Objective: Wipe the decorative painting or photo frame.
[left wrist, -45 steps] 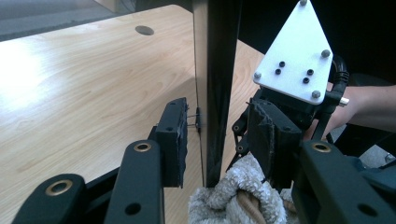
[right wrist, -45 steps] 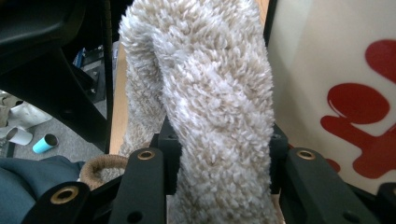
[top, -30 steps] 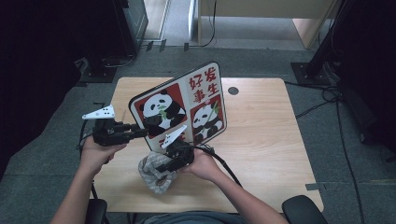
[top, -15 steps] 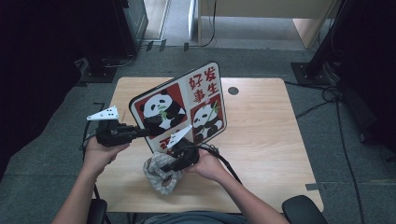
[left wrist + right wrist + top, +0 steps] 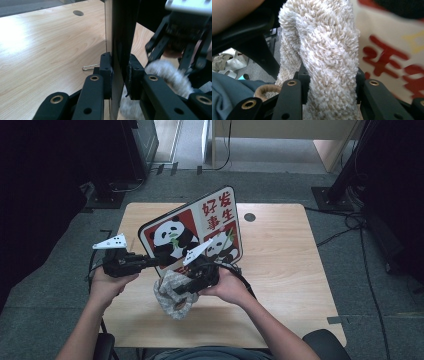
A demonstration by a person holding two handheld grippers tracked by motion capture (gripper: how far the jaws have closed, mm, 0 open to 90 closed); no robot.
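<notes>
- The left claw (image 5: 150,261) is clamped on the lower left edge of a panda board (image 5: 192,232), a flat panel printed with pandas and red characters.
- In the left gripper view the left claw (image 5: 120,75) has its two pads pressed flat against either face of the board (image 5: 121,37), which is seen edge-on as a dark upright strip.
- Its jaws have just been closing, with the board's edge between them.
- The board stands tilted above the tabletop (image 5: 280,270), its printed face toward the person and its top leaning away; its lower edge is just above the wood near the person's side.
- The right claw (image 5: 182,287) is closed tight on a fluffy beige cloth (image 5: 172,295), which hangs bunched below it, just in front of the board's bottom edge.
- In the right gripper view the right claw (image 5: 329,82) squeezes a thick fold of the cloth (image 5: 324,50) between its pads, with the board's red print (image 5: 392,57) blurred close behind on the right.
- In the left gripper view the cloth (image 5: 167,75) sits right beside the board's far face; whether they touch cannot be told.
- A small wire clip (image 5: 90,67) lies on the tabletop (image 5: 45,50) to the left of the board.
- A round hole (image 5: 249,217) sits in the tabletop's far side, clear of the board.
</notes>
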